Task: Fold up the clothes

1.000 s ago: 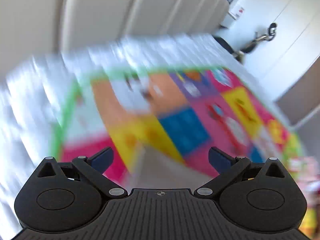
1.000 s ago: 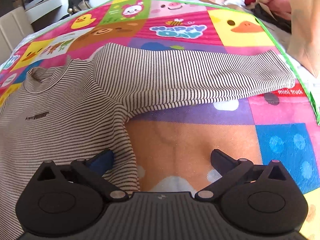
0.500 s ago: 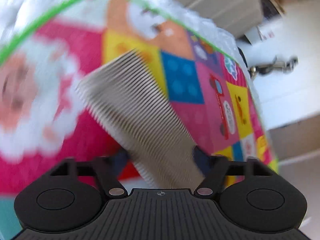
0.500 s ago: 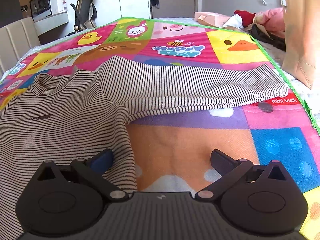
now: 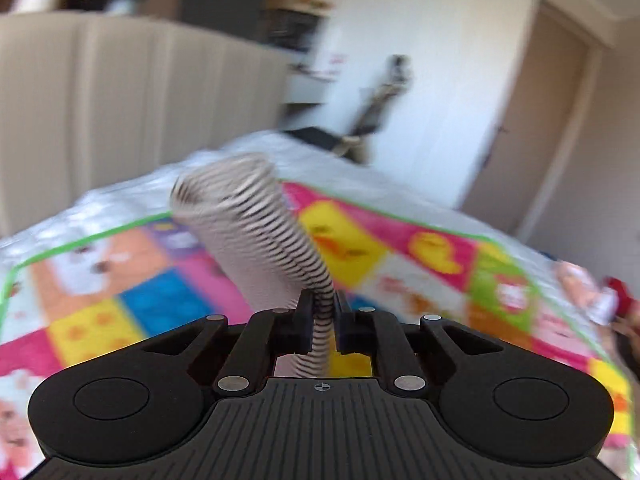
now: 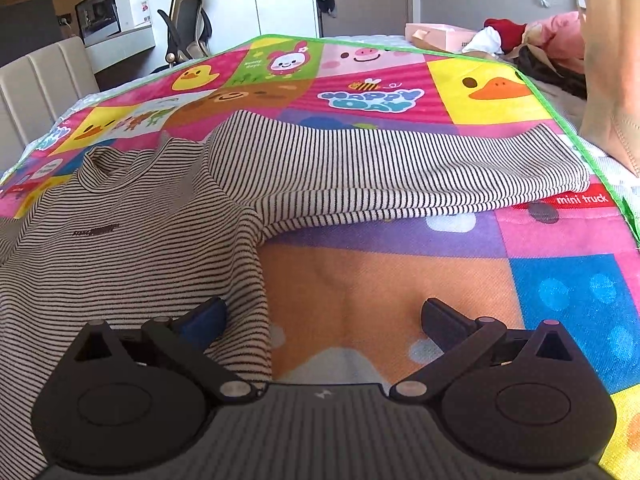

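One big play mat (image 6: 440,288) covers the bed, a patchwork of bright cartoon squares with a green border; it shows in both views (image 5: 168,304). On it lies a single striped long-sleeved top (image 6: 132,240), spread face up with its high collar toward the far side of the mat and a small dark logo on the chest. It has two sleeves. One sleeve (image 6: 400,168) stretches flat across the mat to the right, its cuff almost at the green edge, next to the words "mini truck". The other sleeve (image 5: 256,240) is lifted off the mat and stands up in a blurred arc with its open cuff uppermost.

Behind the mat there is one beige padded headboard (image 5: 120,112), one office chair (image 6: 186,28) by a desk, and a pile of pink and red things (image 6: 532,36) at the far corner.

Two grippers are at work. The left gripper (image 5: 320,312) is clenched tight on the raised sleeve, the striped cloth pinched between its fingers. The right gripper (image 6: 324,316) is spread wide, low over the top's side edge: its left finger (image 6: 204,316) sits over the striped cloth and its right one (image 6: 440,320) over bare orange mat, grasping nothing.
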The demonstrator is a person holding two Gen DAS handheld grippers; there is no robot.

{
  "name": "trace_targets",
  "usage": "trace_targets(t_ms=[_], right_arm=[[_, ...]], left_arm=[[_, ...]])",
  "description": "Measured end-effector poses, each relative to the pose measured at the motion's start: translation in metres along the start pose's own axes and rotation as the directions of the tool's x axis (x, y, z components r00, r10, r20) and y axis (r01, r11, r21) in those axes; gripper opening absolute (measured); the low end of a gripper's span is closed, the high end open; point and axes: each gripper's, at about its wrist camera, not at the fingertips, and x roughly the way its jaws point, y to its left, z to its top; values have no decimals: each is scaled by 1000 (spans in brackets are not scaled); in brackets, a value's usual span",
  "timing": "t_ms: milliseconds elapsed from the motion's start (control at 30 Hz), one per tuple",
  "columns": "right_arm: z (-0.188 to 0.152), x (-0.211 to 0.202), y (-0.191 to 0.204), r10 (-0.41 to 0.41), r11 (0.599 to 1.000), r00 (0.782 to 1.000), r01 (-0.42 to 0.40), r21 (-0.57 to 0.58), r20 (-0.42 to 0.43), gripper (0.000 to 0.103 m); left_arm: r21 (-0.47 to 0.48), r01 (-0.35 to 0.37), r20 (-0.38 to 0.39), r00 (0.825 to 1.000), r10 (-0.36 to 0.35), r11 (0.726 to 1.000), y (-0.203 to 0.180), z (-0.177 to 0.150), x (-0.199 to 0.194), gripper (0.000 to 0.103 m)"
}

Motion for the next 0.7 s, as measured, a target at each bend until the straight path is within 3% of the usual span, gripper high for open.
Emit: trace_targets(t_ms=[133,200,300,367,400,433,467,533,567,633,700], right_arm=[[0,0,-2,14,1000,1000,-14,7,-2,103],[1,1,-1,10,1000,1000,-10,-2,-10,103],[2,1,0,7,1000,1000,-7,-9,-15,103],[1,0,0,8,1000,1000,-8,-9,-11,103],[1,0,0,8,1000,1000,-8,-10,-8,103],[0,0,0,7,1000,1000,-7,-12,-4,103],[0,0,0,7,1000,1000,-7,-13,0,103],[-1,0,0,6,1000,1000,-6,-15,9,103],[-2,0,0,5,1000,1000,-5,-16,13,103],[-2,0,1,3,1000,1000,-3,-19,17,103],[-2,0,2,-2,1000,1000,2,-24,16,103]], left_arm=[[99,176,-92,982,-167,979,-63,-32,10,11],[100,247,-153,961,-231,964,-88,-54,17,11],[120,317,-243,928,-282,941,-114,-88,26,12],[147,330,-297,914,-276,933,-121,-109,32,14],[183,313,-303,920,-250,932,-120,-113,34,16],[220,295,-306,926,-221,930,-118,-116,35,25],[270,247,-283,944,-169,931,-114,-116,37,41],[394,90,-196,981,-13,915,-101,-105,42,59],[467,-14,-128,988,84,884,-97,-100,46,64],[572,-87,-127,973,192,815,-87,-95,67,71],[669,-141,-122,948,294,730,-77,-90,88,70]])
